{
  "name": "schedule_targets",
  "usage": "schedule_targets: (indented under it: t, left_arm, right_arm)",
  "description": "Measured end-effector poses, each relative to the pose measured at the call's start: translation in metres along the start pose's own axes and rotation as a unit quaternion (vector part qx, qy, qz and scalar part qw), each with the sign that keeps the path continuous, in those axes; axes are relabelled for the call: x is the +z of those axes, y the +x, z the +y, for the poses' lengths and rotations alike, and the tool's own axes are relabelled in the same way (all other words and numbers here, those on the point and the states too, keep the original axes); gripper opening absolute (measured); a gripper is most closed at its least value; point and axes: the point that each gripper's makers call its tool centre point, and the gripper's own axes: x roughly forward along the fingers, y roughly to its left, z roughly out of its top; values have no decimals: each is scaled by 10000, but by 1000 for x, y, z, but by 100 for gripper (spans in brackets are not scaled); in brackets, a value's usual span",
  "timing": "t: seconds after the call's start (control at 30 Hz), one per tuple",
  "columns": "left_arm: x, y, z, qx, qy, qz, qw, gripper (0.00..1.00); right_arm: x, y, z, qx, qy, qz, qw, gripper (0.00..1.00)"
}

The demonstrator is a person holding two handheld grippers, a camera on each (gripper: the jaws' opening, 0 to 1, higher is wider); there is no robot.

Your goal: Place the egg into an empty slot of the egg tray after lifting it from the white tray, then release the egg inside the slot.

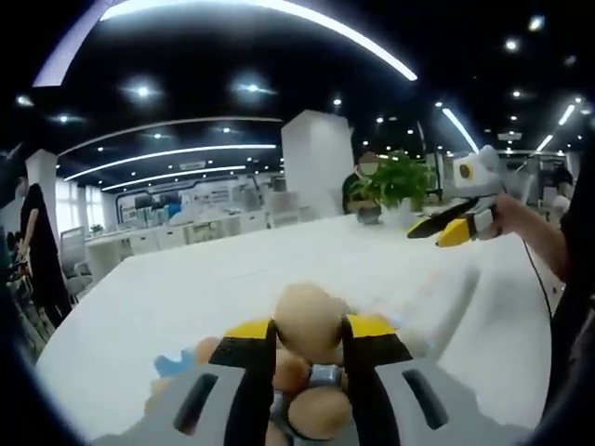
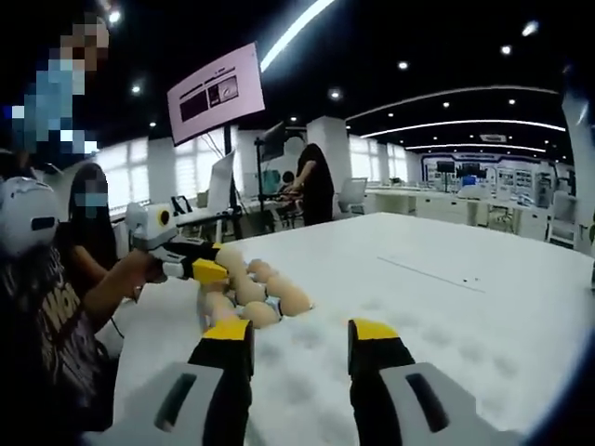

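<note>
Two hand-held grippers show above a white tabletop [image 2: 465, 297]. The left hand-held gripper [image 1: 309, 327] has its yellow-tipped jaws closed on a tan egg [image 1: 310, 316], lifted just above more eggs [image 1: 321, 413] in the egg tray, whose slots are blurred. In the right gripper view, that left gripper [image 2: 223, 265] hangs over the cluster of eggs [image 2: 265, 299], ahead and left of the right hand-held gripper [image 2: 301, 334], whose jaws stand wide apart with nothing between them. A potted plant [image 1: 395, 181] stands beyond.
</note>
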Motion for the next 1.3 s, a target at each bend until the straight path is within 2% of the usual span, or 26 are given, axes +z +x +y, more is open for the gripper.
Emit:
schedule_targets:
  t: [0.47, 0.7, 0.9, 1.13, 1.3]
  left_arm:
    - [1, -11, 30, 324, -5, 13, 9995, 28]
    - [-4, -13, 46, 452, -29, 134, 9989, 28]
    - [1, -17, 61, 562, -37, 82, 9984, 28]
    - [-3, -21, 84, 748, 94, 260, 9968, 28]
    - [-5, -22, 95, 768, 120, 357, 9963, 28]
  right_arm:
    - [-20, -20, -8, -251, -86, 297, 9992, 45]
    - [-29, -27, -10, -332, -36, 398, 9986, 46]
    - [-36, -29, -10, -319, -18, 468, 9984, 47]
    - [-41, -34, -14, -400, 16, 485, 9980, 47]
    - [-46, -33, -12, -394, 65, 518, 9979, 47]
